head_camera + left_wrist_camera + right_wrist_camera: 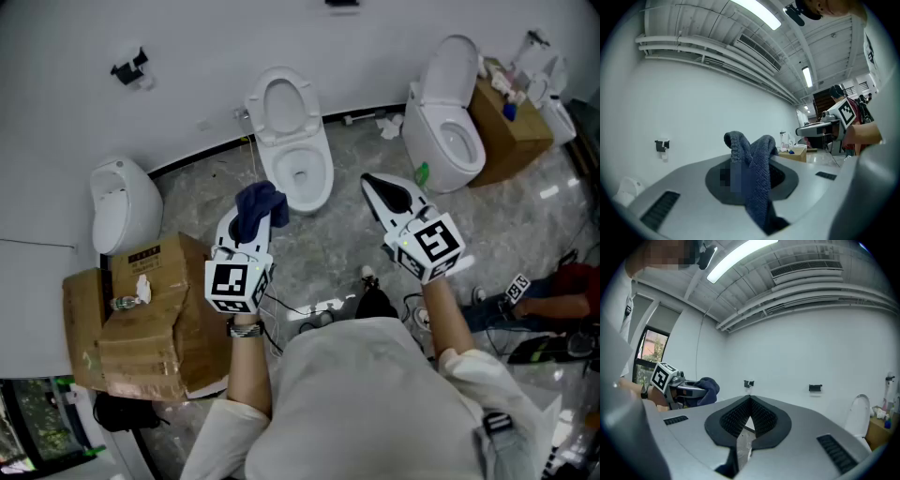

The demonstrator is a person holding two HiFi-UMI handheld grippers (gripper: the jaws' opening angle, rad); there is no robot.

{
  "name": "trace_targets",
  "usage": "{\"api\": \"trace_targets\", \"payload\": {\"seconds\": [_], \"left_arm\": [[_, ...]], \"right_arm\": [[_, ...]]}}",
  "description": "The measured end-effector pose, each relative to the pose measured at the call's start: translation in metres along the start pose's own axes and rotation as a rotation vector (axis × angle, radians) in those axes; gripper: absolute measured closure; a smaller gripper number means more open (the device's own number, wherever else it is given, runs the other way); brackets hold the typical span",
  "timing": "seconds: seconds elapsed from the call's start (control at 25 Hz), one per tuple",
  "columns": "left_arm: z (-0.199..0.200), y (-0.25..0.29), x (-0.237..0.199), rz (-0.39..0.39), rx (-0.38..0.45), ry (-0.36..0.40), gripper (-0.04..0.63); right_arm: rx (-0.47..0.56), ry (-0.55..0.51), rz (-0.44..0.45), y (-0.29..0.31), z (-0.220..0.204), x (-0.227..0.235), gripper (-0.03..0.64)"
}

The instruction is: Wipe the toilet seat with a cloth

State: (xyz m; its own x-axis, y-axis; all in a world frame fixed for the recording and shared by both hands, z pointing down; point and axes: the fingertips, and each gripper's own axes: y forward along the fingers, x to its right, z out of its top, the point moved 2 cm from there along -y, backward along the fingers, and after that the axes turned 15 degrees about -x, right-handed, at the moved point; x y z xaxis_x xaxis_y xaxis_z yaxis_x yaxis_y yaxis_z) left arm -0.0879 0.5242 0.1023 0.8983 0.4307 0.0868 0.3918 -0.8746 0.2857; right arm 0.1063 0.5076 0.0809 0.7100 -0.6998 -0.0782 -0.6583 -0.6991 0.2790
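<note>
A dark blue knitted cloth [260,208] is bunched up and clamped in the left tool [248,232], just left of the middle of the head view. In the left gripper view the cloth [757,173] rises in a folded hump between the closed jaws, and one end hangs down toward the bottom of the frame. The cloth is held in the air, apart from the white toilet [291,131] that stands directly above it in the head view, against the white wall [187,56].

The right tool [375,185] is held up right of centre, level with the left one and well apart from it. Its jaws are pressed together at the tips with nothing between them, as the right gripper view shows.

A second toilet [450,131] stands in the upper right, with a cardboard box [511,127] just beside it. A stack of worn cardboard boxes [141,319] sits in the lower left. The floor [328,244] is grey and marbled.
</note>
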Motion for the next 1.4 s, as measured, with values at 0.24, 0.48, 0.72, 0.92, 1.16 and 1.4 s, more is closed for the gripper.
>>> {"api": "trace_targets", "payload": {"seconds": [0.24,0.48,0.72,0.92,1.16,1.4], "left_arm": [[-0.001,0.005,0.000,0.000,-0.007,0.001,0.543],[-0.005,0.017,-0.016,0.003,-0.015,-0.008,0.543],[-0.002,0.049,-0.037,0.018,-0.021,-0.015,0.542],[0.003,0.094,-0.073,0.048,-0.032,-0.046,0.543],[0.022,0.162,-0.109,0.069,-0.060,-0.066,0.541],[0.034,0.228,-0.138,0.109,-0.066,-0.109,0.542]], "right_arm": [[0.027,0.061,0.022,0.003,-0.002,0.008,0.589],[0.071,0.085,0.049,0.013,0.005,0.006,0.588],[0.099,0.086,0.091,0.044,0.016,0.030,0.589],[0.068,0.076,0.133,0.092,0.019,0.061,0.589],[0.042,0.062,0.155,0.148,0.031,0.120,0.589],[0.044,0.061,0.175,0.204,0.044,0.186,0.589]]}}
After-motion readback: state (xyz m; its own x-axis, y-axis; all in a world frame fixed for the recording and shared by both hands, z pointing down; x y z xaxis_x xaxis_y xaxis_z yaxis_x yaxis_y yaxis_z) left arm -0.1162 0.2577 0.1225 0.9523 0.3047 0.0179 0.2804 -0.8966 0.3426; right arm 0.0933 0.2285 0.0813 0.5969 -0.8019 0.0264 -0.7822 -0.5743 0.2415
